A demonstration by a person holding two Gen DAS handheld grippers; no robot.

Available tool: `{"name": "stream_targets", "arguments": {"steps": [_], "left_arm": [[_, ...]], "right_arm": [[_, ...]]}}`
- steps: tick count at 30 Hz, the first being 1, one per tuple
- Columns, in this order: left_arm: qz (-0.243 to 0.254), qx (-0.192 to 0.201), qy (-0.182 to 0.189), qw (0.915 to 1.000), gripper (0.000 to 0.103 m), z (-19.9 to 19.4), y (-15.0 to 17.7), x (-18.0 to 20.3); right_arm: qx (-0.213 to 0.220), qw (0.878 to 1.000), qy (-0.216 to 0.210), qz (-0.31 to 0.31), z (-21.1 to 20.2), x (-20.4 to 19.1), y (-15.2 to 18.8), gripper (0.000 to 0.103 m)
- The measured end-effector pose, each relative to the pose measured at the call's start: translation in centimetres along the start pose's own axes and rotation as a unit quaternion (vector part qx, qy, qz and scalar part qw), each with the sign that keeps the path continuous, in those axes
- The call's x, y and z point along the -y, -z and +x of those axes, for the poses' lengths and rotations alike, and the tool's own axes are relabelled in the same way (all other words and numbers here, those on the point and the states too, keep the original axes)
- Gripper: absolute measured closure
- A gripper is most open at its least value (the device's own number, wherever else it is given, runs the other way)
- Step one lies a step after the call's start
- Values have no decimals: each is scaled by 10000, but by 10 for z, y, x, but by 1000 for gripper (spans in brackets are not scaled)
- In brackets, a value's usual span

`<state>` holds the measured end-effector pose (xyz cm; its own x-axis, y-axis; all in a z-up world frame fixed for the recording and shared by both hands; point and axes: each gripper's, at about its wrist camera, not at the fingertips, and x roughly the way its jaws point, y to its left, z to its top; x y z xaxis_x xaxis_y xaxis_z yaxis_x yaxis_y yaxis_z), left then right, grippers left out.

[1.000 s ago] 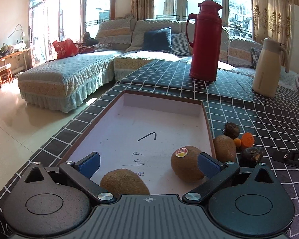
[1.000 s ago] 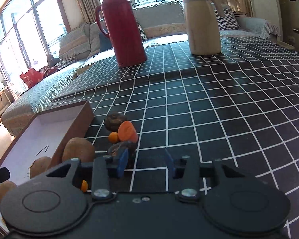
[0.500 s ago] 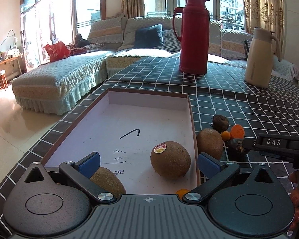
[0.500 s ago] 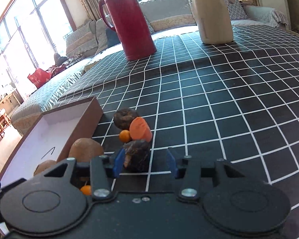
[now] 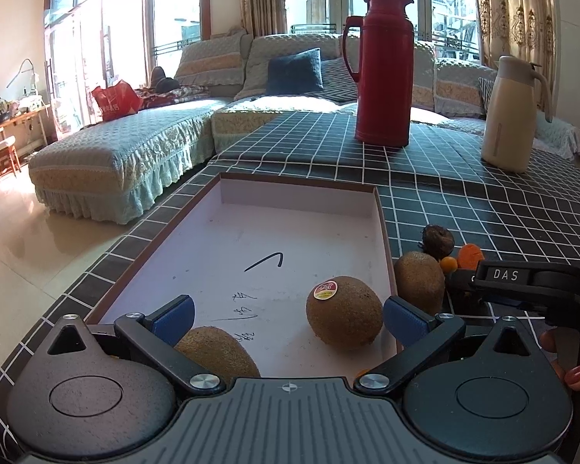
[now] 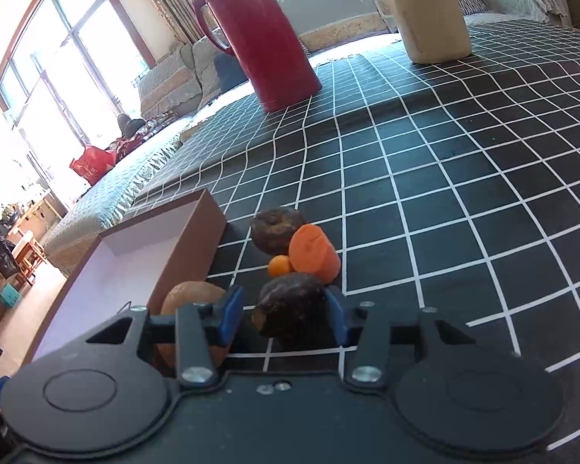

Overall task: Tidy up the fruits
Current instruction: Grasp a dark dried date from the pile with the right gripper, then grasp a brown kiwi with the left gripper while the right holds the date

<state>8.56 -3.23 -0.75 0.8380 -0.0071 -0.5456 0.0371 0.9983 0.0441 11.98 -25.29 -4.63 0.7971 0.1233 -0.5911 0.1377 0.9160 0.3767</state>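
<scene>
Two grippers are at work around the box (image 5: 381, 208). The left gripper (image 5: 288, 315) hangs over the box's near end with its fingers spread wide, gripping nothing; a stickered kiwi (image 5: 343, 312) lies inside the box between them, close to the right pad, and a second kiwi (image 5: 216, 352) sits just by the left pad. The right gripper (image 6: 282, 319), just outside the box's right wall, has its pads partly apart around a dark fruit (image 6: 290, 309); whether they press it cannot be told. Beyond that fruit lie a carrot piece (image 6: 313, 253), a small orange (image 6: 280, 265) and another dark fruit (image 6: 276, 228). A third kiwi (image 6: 191, 294) rests against the wall. Compared with a second ago, the right gripper has advanced until the dark fruit sits between its pads, and the left has drawn back slightly.
</scene>
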Motion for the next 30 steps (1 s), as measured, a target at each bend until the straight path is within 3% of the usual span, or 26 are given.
{"name": "stream_targets", "arguments": {"steps": [4,19,27,30], "left_arm": [[34,14,21,10000,0,-1,-1,3],[438,171,288,9985,0,-9,-1,39],[1054,601,591,9909,0,-19,-12,78],[1476,483,753,9850,0,-9,-21,94]], "right_arm": [[50,9998,-47,204,-4,5,1,64],[375,9960,771,259,-48,54,-1,65],[503,9930,1047,230,-63,71,-2,66],[479,9932,1020,295,-65,77,-4,66]]}}
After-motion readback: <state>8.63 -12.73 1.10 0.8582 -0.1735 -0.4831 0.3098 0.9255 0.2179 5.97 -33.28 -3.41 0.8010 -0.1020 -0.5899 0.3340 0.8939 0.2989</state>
